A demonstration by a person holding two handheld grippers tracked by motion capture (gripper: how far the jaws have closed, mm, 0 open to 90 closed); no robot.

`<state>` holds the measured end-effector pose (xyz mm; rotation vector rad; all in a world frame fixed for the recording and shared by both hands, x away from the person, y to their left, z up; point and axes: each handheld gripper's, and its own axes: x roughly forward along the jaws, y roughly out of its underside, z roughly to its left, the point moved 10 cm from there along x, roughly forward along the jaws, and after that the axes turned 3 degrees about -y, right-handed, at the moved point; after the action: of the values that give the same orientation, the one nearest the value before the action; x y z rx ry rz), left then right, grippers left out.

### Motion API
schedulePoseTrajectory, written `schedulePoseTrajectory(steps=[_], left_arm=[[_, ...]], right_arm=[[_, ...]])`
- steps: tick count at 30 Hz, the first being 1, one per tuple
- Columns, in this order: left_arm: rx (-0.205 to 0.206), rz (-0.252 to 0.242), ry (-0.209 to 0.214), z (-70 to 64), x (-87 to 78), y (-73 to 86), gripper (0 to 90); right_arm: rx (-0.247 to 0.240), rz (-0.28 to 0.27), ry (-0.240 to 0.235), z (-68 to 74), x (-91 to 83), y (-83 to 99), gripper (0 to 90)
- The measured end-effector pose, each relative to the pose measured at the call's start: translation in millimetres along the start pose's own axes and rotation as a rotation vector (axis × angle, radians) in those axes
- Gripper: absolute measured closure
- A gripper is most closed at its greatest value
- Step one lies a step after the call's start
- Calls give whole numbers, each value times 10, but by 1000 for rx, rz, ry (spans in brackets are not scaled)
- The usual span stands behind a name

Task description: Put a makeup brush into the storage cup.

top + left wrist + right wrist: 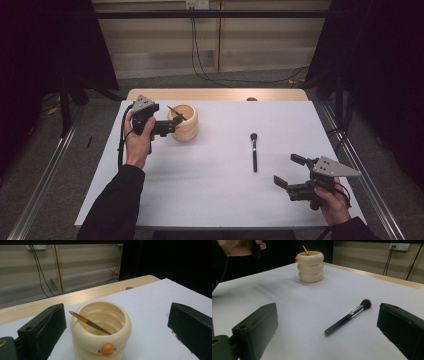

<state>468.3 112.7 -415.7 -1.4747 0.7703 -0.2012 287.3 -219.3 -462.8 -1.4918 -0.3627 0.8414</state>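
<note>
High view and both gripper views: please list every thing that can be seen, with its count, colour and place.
holder: 1, cream with an orange knob, ringed shape, upright on the far left part of the table, just beyond the left gripper.
thin brush: 1, orange-brown handle, leaning inside the holder, its end above the rim.
makeup brush: 1, black handle, silver collar, dark bristles, lying flat right of the table's middle, bristles toward the far edge.
table: 1, white top with a wooden strip at the far edge.
cables: several, black, on the floor and wall behind the table.
left gripper: 1, black, open, fingers beside the holder.
right gripper: 1, black, open, near right, facing the makeup brush.
</note>
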Motion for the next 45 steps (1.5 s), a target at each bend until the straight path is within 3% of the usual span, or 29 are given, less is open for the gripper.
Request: schedulePoseTrajectory(steps=[4,7,9,13,18,19,26,31,40,45], left_arm=[[-7,-28,-18,2,-74,-12,24],[-13,-22,-25,10,-117,-7,23],[-15,-24,-6,-16,-147,-4,21],[-4,-28,-6,-67,-206,35,21],[-20,-26,-18,-95,-279,127,16],[-20,-29,-1,-109,-293,142,17],[-6,-40,-11,-176,-400,219,17],[-12,-57,10,-257,-512,265,17],[56,-95,45,-466,-707,318,23],[45,-97,50,-530,-783,374,15]], right_arm=[[2,0,1,-3,4,3,35],[4,1,-1,-5,2,2,35],[4,-1,4,-10,2,0,35],[13,-7,10,-20,-4,-4,35],[15,-3,1,-11,-1,1,35],[15,-6,9,-17,1,-2,35],[11,2,6,-9,3,7,35],[25,-1,13,-27,-5,7,25],[21,-1,18,-32,-3,8,25],[20,-3,20,-30,-2,6,25]])
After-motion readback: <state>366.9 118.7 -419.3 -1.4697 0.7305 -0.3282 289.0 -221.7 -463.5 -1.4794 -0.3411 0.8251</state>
